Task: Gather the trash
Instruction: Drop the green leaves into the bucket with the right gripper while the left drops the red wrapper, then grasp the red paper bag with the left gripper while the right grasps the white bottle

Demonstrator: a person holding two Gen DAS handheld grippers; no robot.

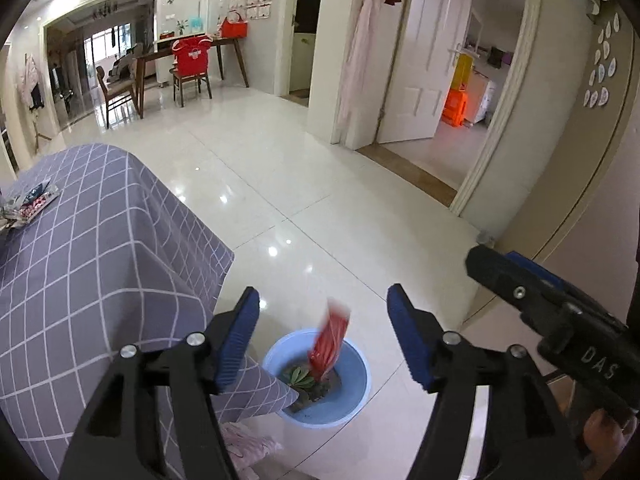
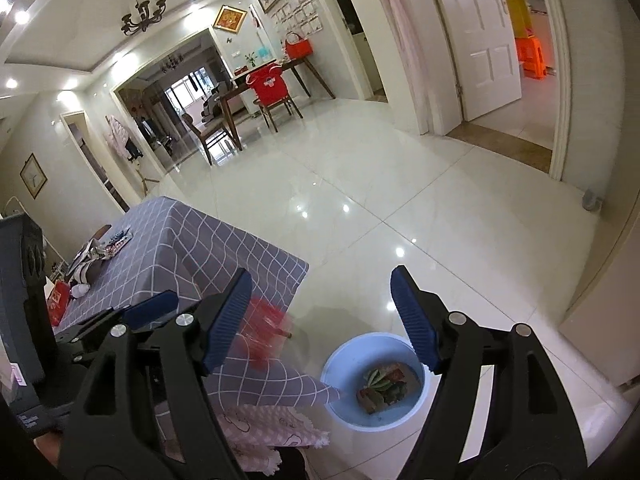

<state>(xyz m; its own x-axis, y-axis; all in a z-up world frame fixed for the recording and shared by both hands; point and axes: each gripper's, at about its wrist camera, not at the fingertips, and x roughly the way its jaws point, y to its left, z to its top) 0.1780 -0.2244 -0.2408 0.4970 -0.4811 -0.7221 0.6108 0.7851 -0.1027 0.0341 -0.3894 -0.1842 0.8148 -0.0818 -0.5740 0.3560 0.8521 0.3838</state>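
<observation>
- Nearest my left camera, the left gripper (image 1: pixel 322 312) stands with its blue pads spread wide and nothing between them; below the gap a red wrapper (image 1: pixel 330 342) shows blurred in mid-air, touching neither finger.
- On my right camera the right gripper (image 2: pixel 320 304) is spread just as wide and grips nothing; the same red wrapper (image 2: pixel 266 330) smears beside its left pad, in front of the tablecloth (image 2: pixel 224 248).
- From the left view I see the right tool's black body at the right edge, stamped "DAS"; its fingertips there I cannot make out.
- The wrapper looks like thin, shiny red plastic, tilted, its lower end just over the light blue basin (image 1: pixel 356 384) on the floor (image 1: pixel 280 168).
- That basin (image 2: pixel 416 404) already holds something green and leaf-shaped plus brownish scraps.
- More wrappers (image 1: pixel 30 204) lie on the grey checked tablecloth, well apart from the basin; their print is too small to read.
</observation>
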